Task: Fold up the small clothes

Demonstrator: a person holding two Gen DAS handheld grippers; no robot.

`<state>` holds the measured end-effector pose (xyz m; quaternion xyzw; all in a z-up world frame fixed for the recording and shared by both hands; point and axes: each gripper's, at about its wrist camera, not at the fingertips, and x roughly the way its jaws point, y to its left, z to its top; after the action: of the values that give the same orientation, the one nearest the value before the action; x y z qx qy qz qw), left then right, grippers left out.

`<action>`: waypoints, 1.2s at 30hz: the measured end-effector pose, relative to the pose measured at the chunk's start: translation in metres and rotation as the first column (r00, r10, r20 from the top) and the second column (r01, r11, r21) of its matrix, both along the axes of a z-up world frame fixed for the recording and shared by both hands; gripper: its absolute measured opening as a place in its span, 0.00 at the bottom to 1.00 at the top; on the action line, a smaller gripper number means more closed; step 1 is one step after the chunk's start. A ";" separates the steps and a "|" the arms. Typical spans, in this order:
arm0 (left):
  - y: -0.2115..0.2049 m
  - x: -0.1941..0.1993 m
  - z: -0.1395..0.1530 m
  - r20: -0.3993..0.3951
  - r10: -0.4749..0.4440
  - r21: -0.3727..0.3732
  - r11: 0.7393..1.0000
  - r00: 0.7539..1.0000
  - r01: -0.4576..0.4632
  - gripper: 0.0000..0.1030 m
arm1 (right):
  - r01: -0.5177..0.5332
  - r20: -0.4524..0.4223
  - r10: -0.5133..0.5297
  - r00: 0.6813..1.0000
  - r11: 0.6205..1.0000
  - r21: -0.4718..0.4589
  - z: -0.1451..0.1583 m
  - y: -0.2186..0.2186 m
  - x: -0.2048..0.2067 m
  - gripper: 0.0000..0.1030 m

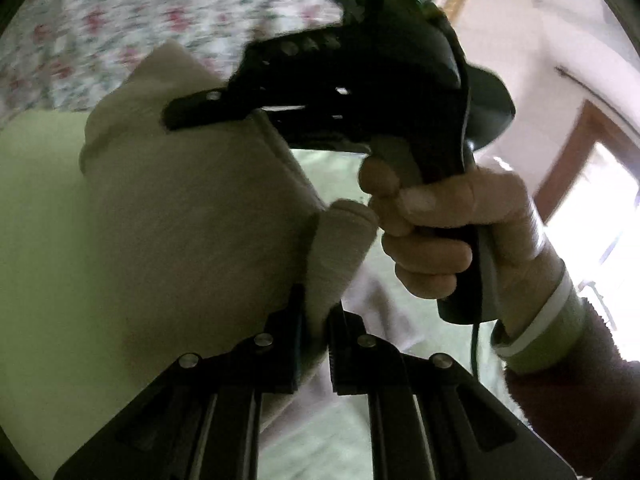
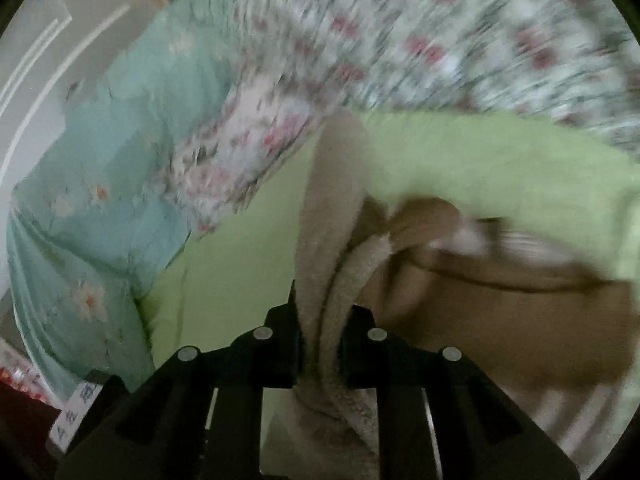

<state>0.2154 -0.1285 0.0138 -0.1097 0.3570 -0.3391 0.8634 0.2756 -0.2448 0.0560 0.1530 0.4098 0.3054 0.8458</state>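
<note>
The left hand-held gripper (image 1: 316, 344) has its jaws drawn almost together, pinching a fold of the beige garment (image 1: 192, 216) between the pads. Ahead of it and higher, the right hand (image 1: 452, 232) wraps a pistol-style handle, forefinger on the trigger, a dark red sleeve (image 1: 568, 412) at the wrist. The right hand-held gripper (image 2: 320, 344) points down, its jaws likewise clamped on a thick doubled edge of the same cloth.
</note>
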 end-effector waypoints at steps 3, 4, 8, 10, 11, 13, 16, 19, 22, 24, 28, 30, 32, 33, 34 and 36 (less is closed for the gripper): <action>-0.041 0.006 -0.004 -0.018 -0.090 -0.043 0.995 0.996 0.089 0.08 | 0.113 0.000 -0.113 0.994 0.993 -0.017 -0.006 -0.060 -0.020 0.15; -0.054 0.008 -0.010 -0.038 -0.109 -0.043 0.993 0.993 0.107 0.08 | 0.140 -0.014 -0.140 0.990 0.990 -0.024 -0.013 -0.072 -0.022 0.15; -0.097 0.019 -0.047 -0.128 -0.155 -0.007 0.988 0.980 0.155 0.08 | 0.250 -0.120 -0.255 0.959 0.967 -0.054 -0.068 -0.123 -0.030 0.15; -0.107 0.020 -0.060 -0.153 -0.172 0.009 0.984 0.973 0.176 0.08 | 0.286 -0.159 -0.293 0.943 0.956 -0.064 -0.094 -0.139 -0.034 0.15; -0.109 0.022 -0.062 -0.161 -0.176 0.008 0.984 0.971 0.180 0.08 | 0.294 -0.166 -0.299 0.940 0.954 -0.058 -0.101 -0.143 -0.036 0.15; -0.112 0.021 -0.063 -0.163 -0.183 -0.002 0.983 0.970 0.185 0.08 | 0.305 -0.156 -0.306 0.939 0.952 -0.033 -0.103 -0.148 -0.038 0.15; -0.113 0.020 -0.060 -0.152 -0.200 -0.027 0.980 0.968 0.198 0.08 | 0.315 -0.104 -0.317 0.943 0.948 -0.043 -0.090 -0.149 -0.043 0.15; -0.128 0.023 -0.064 -0.169 -0.211 -0.029 0.977 0.963 0.210 0.08 | 0.336 -0.098 -0.341 0.935 0.940 -0.066 -0.089 -0.156 -0.048 0.15; -0.134 0.026 -0.075 -0.213 -0.208 -0.004 0.977 0.955 0.212 0.09 | 0.358 -0.125 -0.371 0.920 0.927 -0.114 -0.106 -0.157 -0.047 0.15; -0.131 0.028 -0.079 -0.232 -0.204 -0.005 0.978 0.951 0.208 0.10 | 0.374 -0.127 -0.386 0.914 0.921 -0.108 -0.110 -0.156 -0.048 0.17; -0.112 0.013 -0.067 -0.239 -0.204 -0.011 0.978 0.949 0.207 0.30 | 0.427 -0.125 -0.435 0.891 0.900 -0.092 -0.107 -0.163 -0.062 0.34; -0.098 0.005 -0.058 -0.228 -0.189 -0.009 0.981 0.955 0.192 0.49 | 0.444 -0.114 -0.452 0.884 0.891 -0.094 -0.103 -0.166 -0.073 0.48; -0.074 -0.003 -0.045 -0.205 -0.158 -0.021 0.987 0.966 0.157 0.65 | 0.463 -0.097 -0.471 0.877 0.881 -0.098 -0.099 -0.168 -0.083 0.67; -0.065 -0.005 -0.039 -0.201 -0.141 -0.024 0.990 0.969 0.139 0.70 | 0.472 -0.090 -0.479 0.873 0.877 -0.086 -0.099 -0.170 -0.088 0.73; -0.050 -0.006 -0.032 -0.195 -0.106 -0.027 0.994 0.975 0.103 0.78 | 0.476 -0.094 -0.481 0.872 0.877 -0.065 -0.099 -0.173 -0.092 0.73; -0.030 -0.001 -0.027 -0.197 -0.050 -0.033 0.998 0.979 0.045 0.82 | 0.484 -0.133 -0.482 0.866 0.875 -0.017 -0.105 -0.181 -0.095 0.73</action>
<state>0.2143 -0.1586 -0.0137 -0.1463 0.4386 -0.3521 0.8138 0.1804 -0.4255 -0.0492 0.2776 0.4113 0.0767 0.8648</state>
